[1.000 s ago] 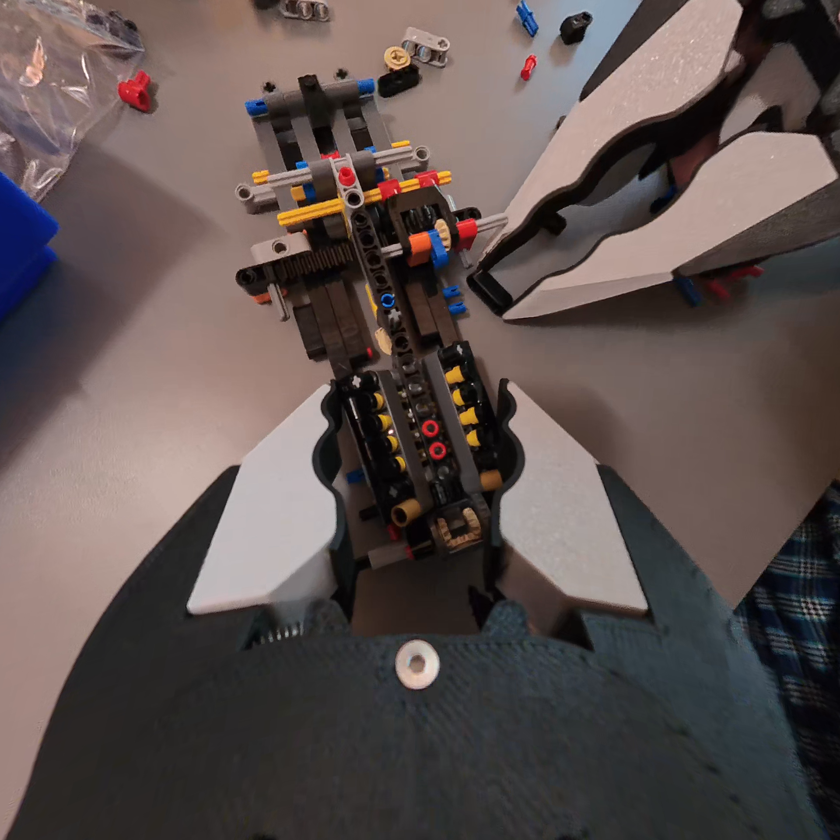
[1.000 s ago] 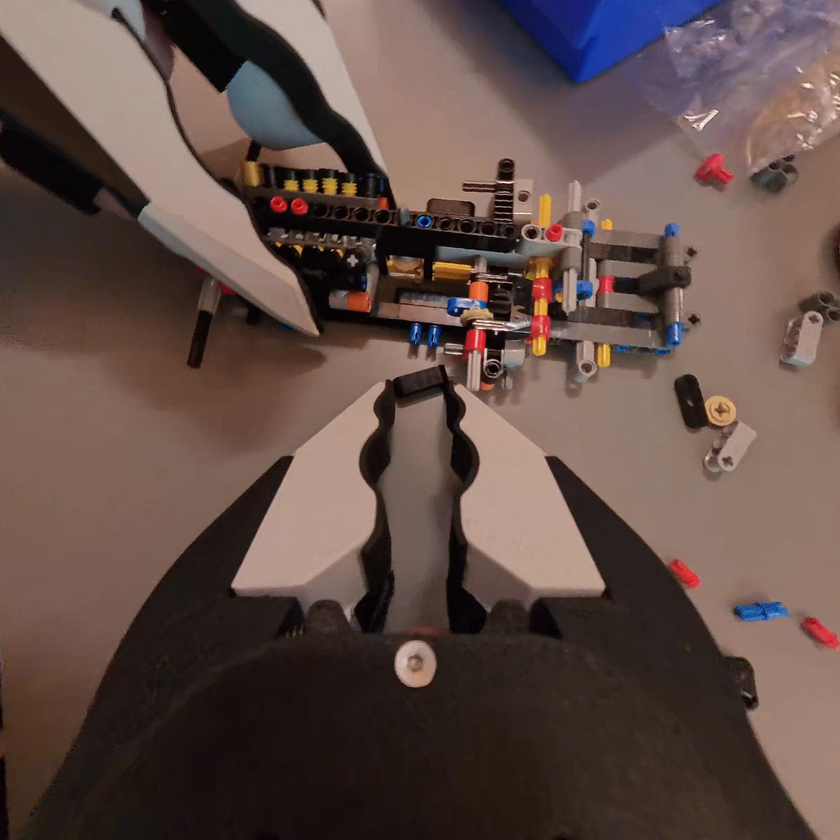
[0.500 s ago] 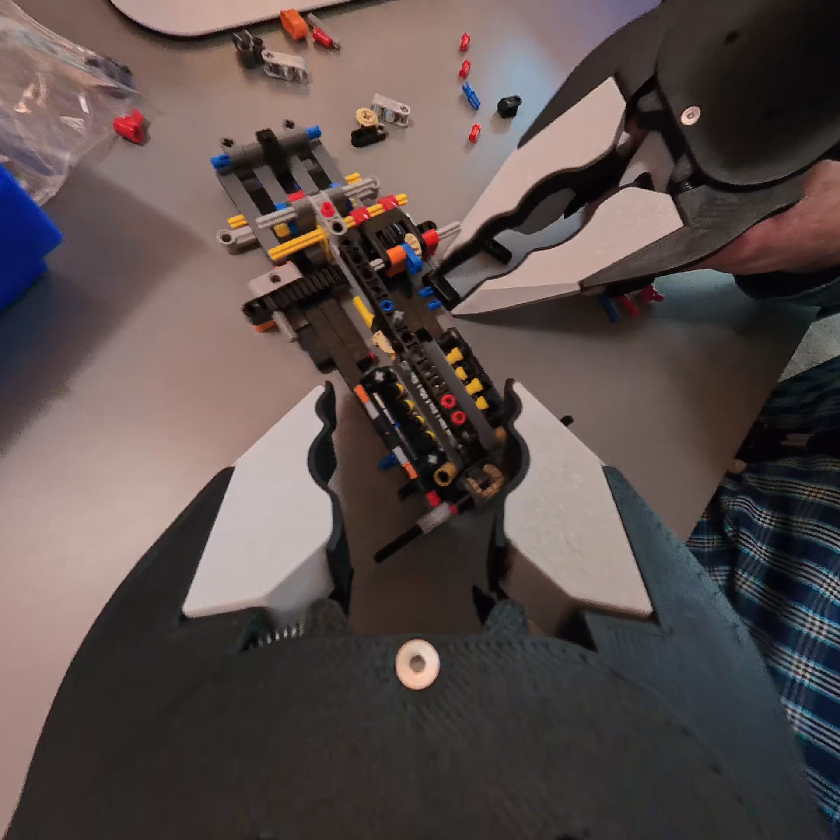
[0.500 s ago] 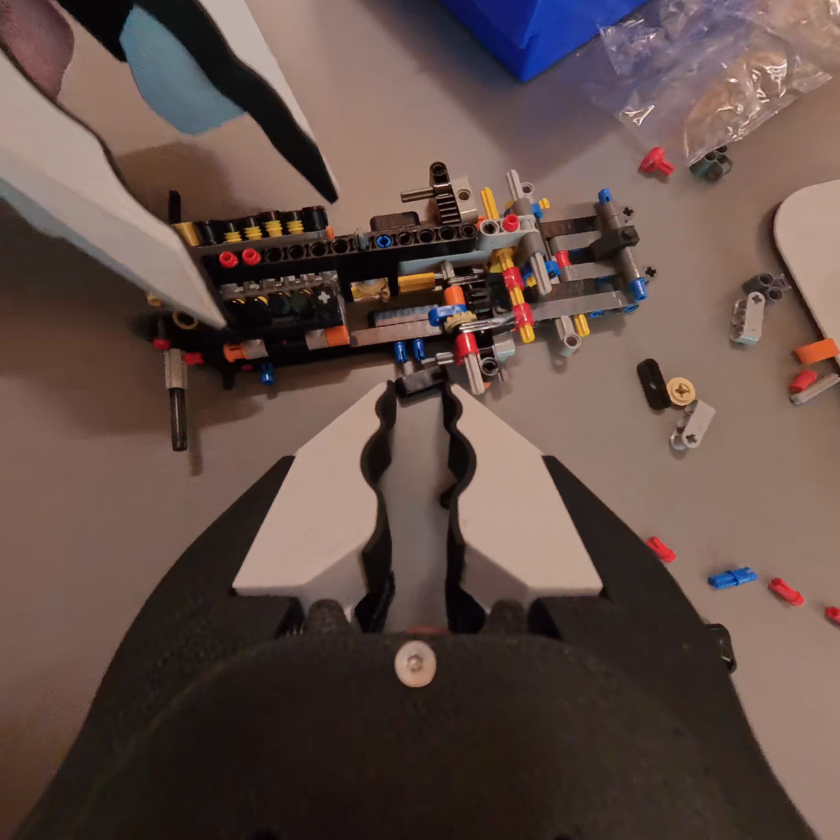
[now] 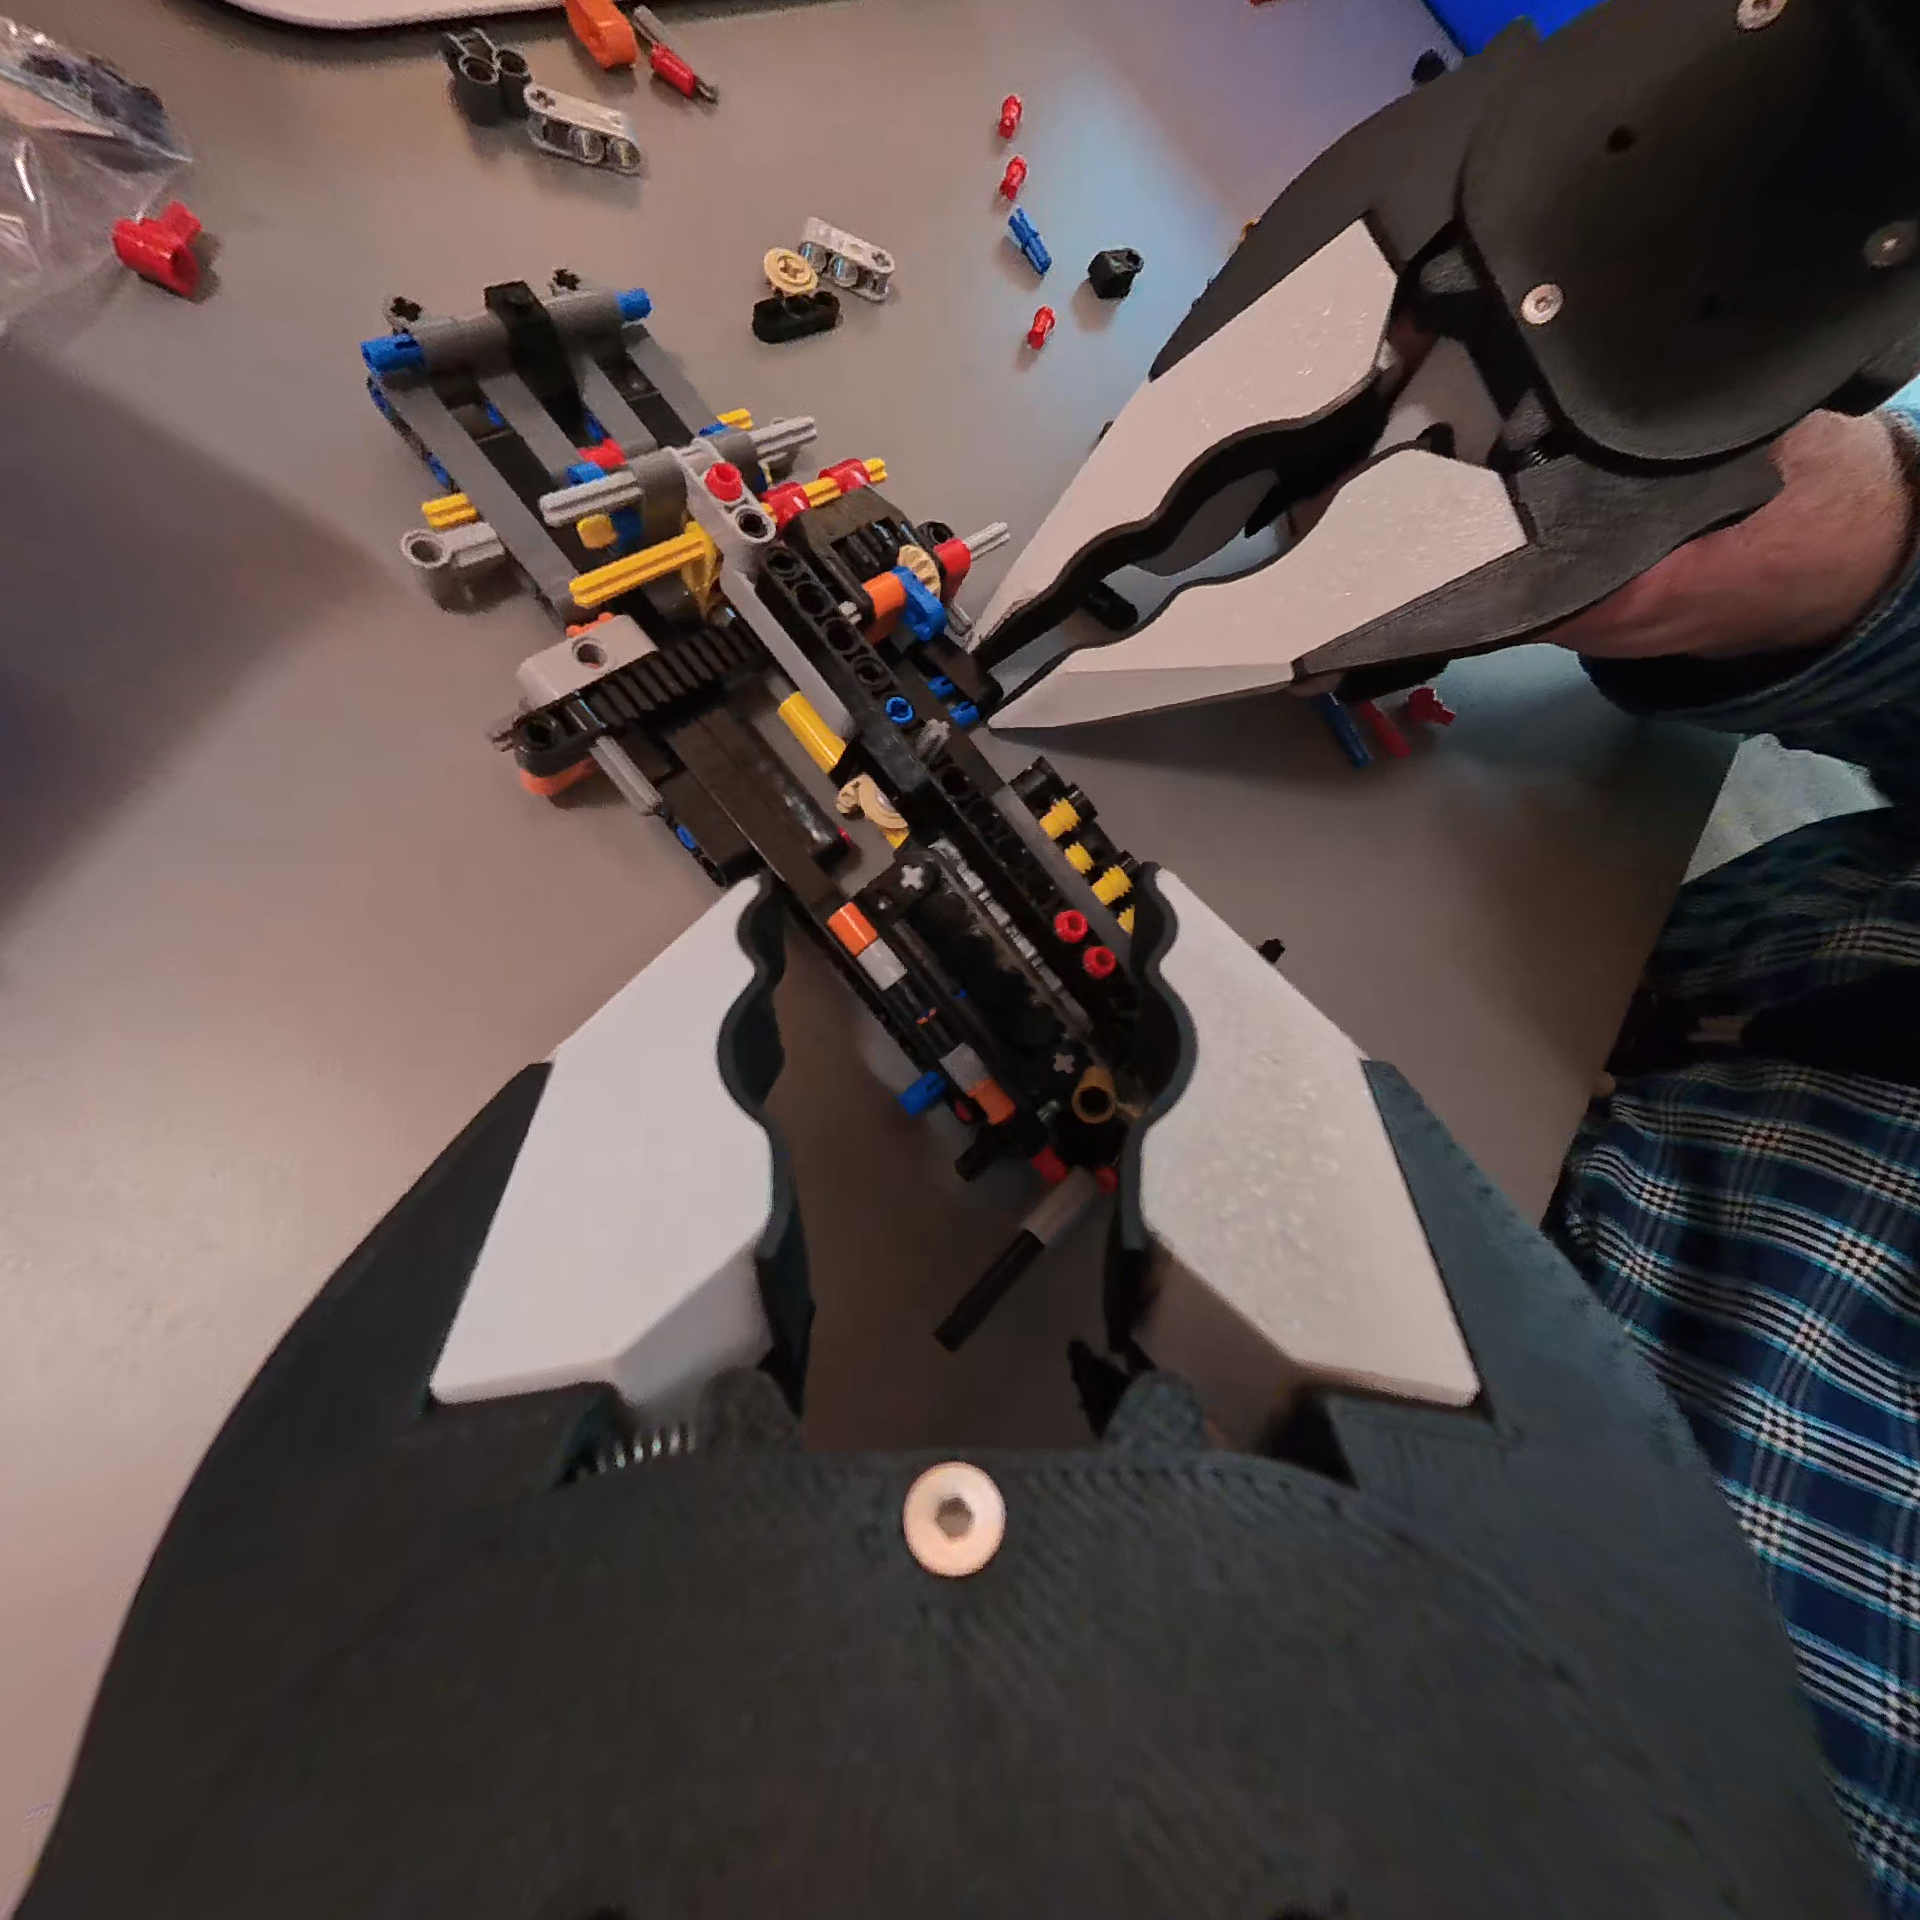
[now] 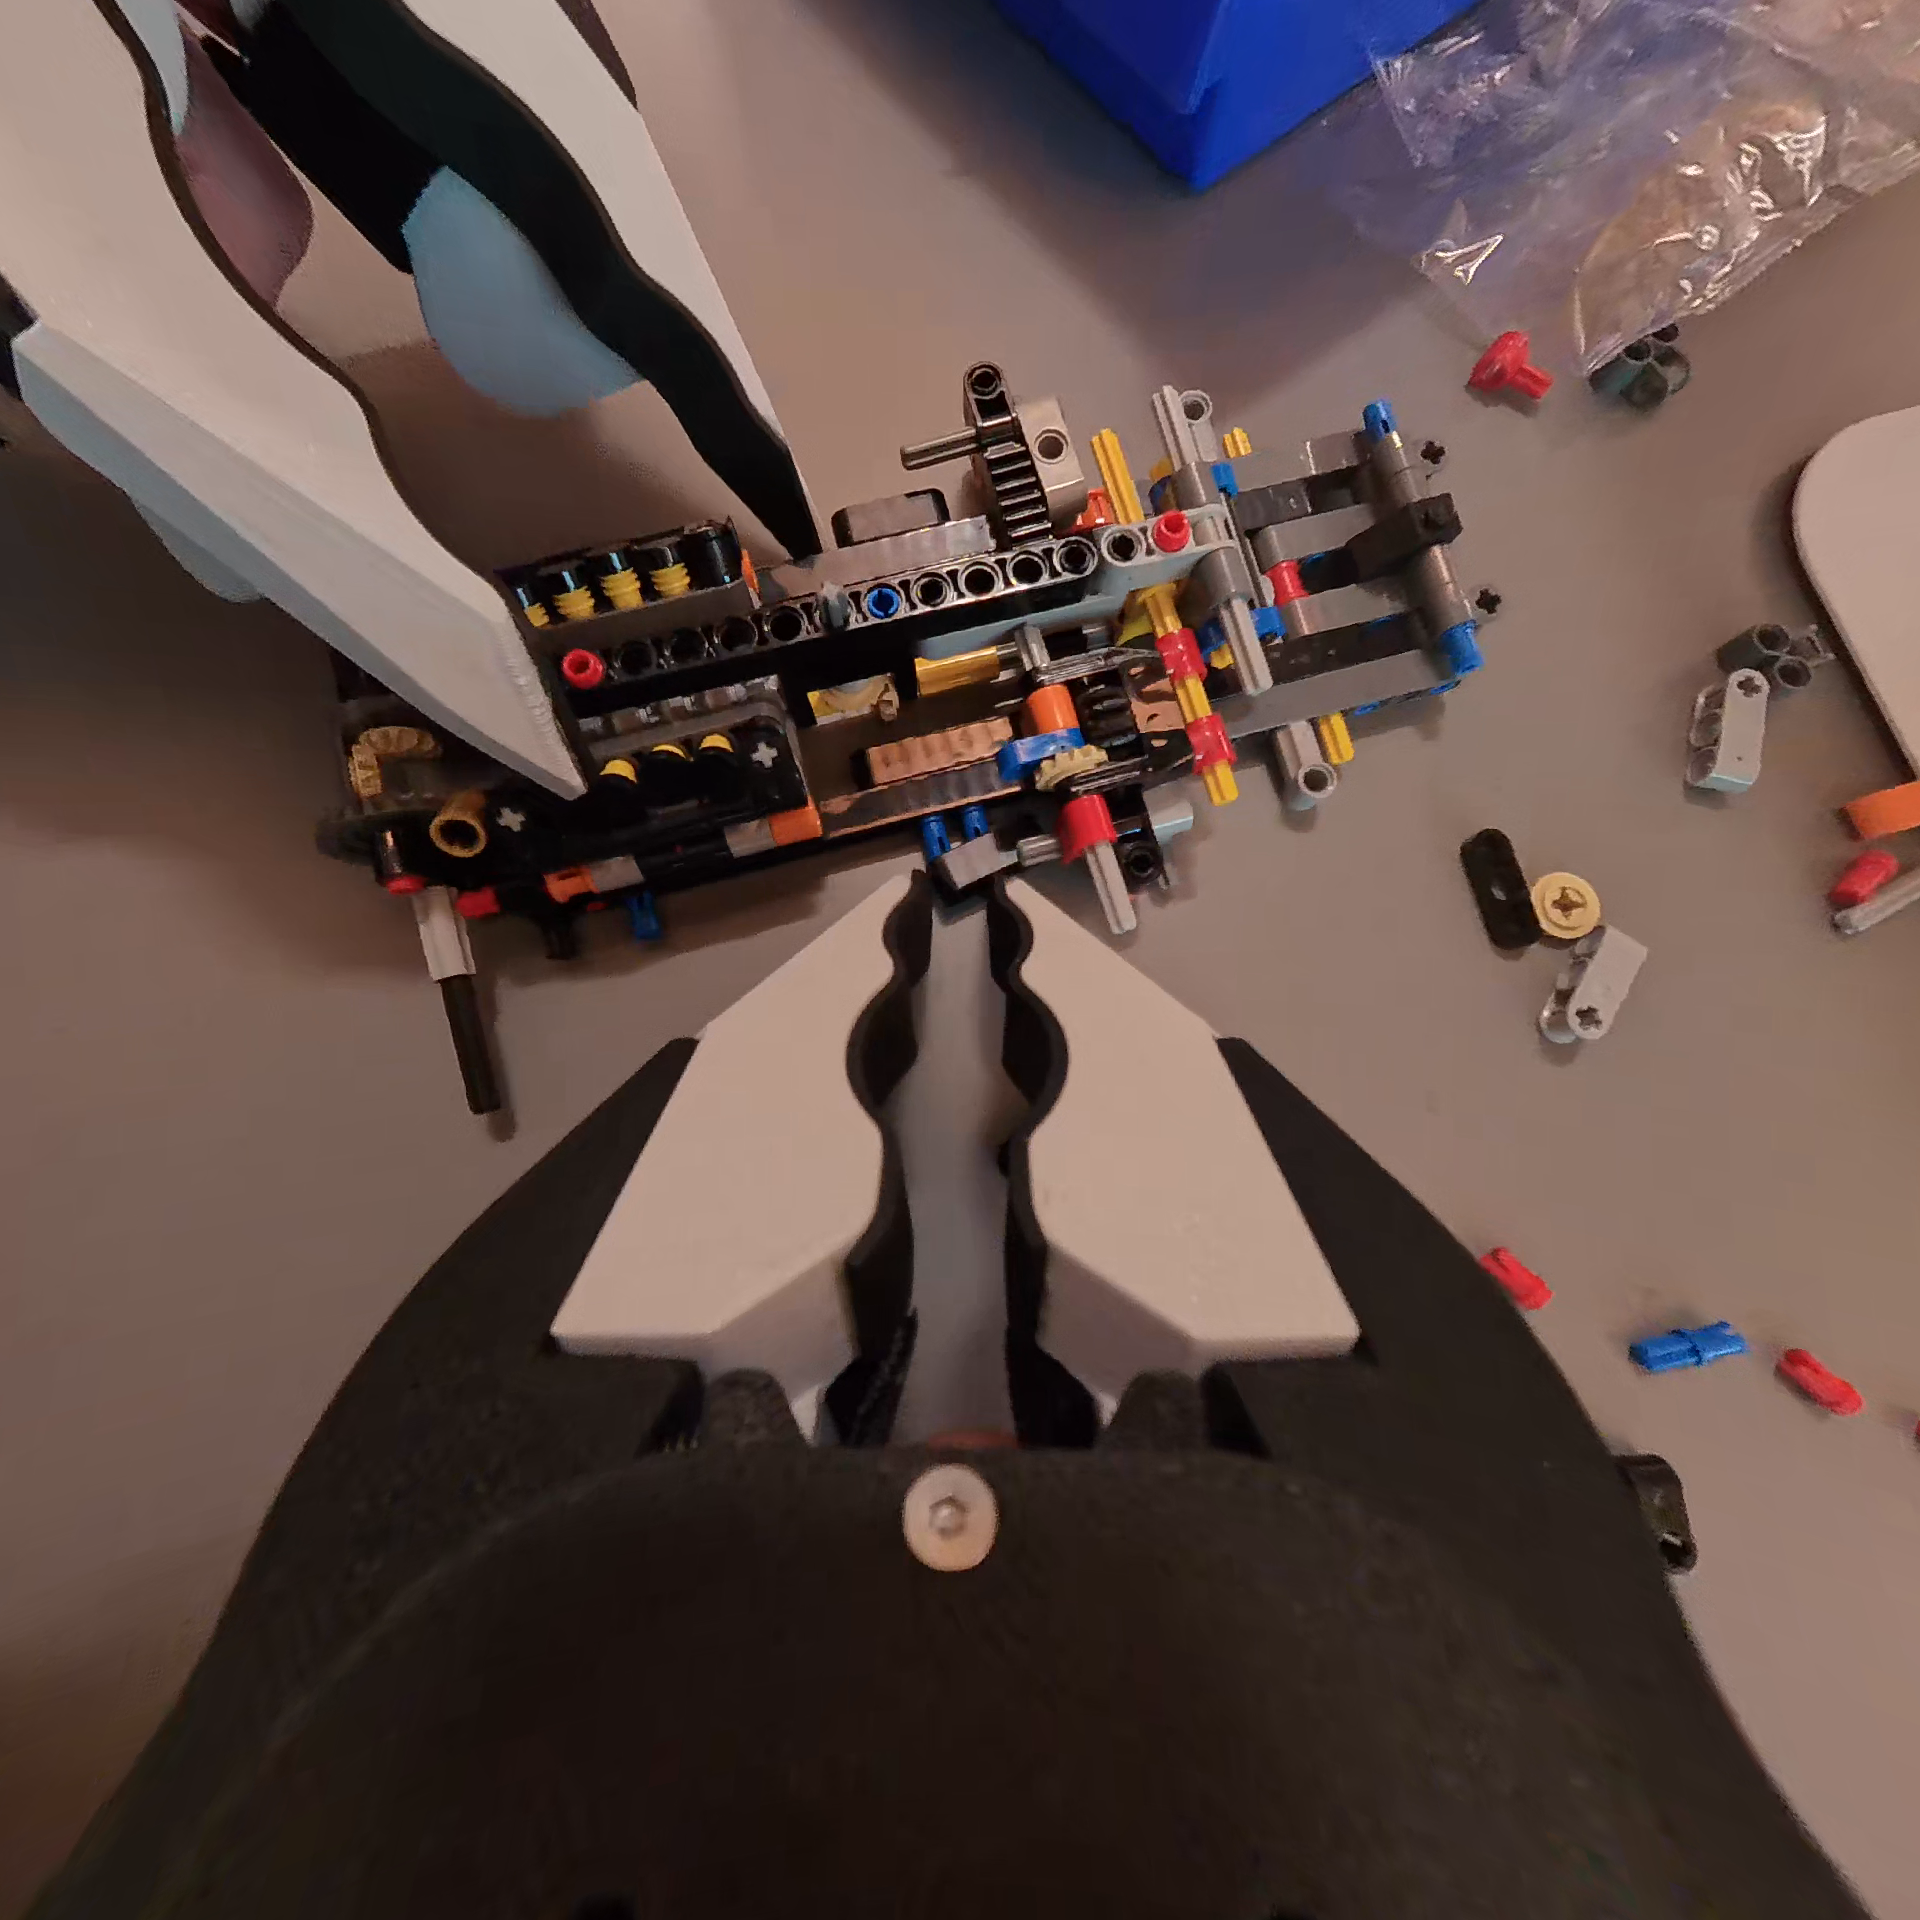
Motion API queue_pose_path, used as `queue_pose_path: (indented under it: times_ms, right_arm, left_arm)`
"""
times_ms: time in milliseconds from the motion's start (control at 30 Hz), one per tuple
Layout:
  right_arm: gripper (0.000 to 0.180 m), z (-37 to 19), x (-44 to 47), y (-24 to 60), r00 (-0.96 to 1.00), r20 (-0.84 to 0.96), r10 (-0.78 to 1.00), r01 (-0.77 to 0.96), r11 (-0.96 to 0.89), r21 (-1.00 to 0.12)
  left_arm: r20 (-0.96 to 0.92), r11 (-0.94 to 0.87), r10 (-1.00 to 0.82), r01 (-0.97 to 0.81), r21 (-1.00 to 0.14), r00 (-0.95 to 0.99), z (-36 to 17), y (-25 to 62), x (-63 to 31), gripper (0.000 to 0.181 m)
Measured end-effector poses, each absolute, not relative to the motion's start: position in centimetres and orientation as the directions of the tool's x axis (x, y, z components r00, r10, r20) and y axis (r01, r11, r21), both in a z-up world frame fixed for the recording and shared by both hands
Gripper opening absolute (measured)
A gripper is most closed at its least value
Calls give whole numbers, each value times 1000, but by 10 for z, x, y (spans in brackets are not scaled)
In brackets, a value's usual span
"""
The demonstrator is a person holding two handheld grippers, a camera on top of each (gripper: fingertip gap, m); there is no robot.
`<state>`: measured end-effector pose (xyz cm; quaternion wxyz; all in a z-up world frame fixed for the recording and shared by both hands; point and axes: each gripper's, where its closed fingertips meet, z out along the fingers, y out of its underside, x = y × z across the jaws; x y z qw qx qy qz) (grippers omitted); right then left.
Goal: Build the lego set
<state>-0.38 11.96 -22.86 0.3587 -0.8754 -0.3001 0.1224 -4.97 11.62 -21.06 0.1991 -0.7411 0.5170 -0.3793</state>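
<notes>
The long lego chassis [image 5: 790, 665] of black, grey, yellow and red parts lies on the grey table. It also shows in the right wrist view [image 6: 935, 665]. My left gripper [image 5: 961, 925] is shut on its rear end, with the model lying slantwise between the fingers. My right gripper [image 6: 954, 896] is shut on a small black piece [image 6: 961, 868]. It holds the piece against the blue pins [image 6: 954, 826] on the chassis side. The right gripper also shows in the left wrist view [image 5: 992, 691], coming in from the right.
Loose parts lie beyond the chassis: a black link with a tan gear [image 6: 1548, 904], red and blue pins [image 6: 1688, 1349] and a red piece [image 6: 1507, 366]. A blue box [image 6: 1247, 83] and a plastic bag [image 6: 1662, 177] stand farther off. The table edge and plaid clothing [image 5: 1766, 1299] are at the right. The grippers' ends are close to 6 cm from one another.
The chassis has swung to a slant between my left fingers. My right gripper has carried the black piece up against the blue pins on the chassis side.
</notes>
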Motion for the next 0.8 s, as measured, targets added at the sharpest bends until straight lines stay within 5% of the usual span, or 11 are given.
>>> queue_pose_path:
  times_ms: [33, 533, 800]
  right_arm:
    - [6, -228, -4, 119, 783, -4, 622, 441, -560, -701]
    - [19, -228, -4, 116, 724, -32, 689, 474, -531, -702]
    - [10, -228, -5, 115, 711, -32, 702, 487, -525, -698]
  left_arm:
    - [364, -393, -914, -610, -688, 178, -211, 116, -49, 66]
    - [443, -450, -884, -541, -711, 152, -204, 118, -52, 67]
    - [451, -478, -873, -515, -711, 187, -205, 140, -55, 60]
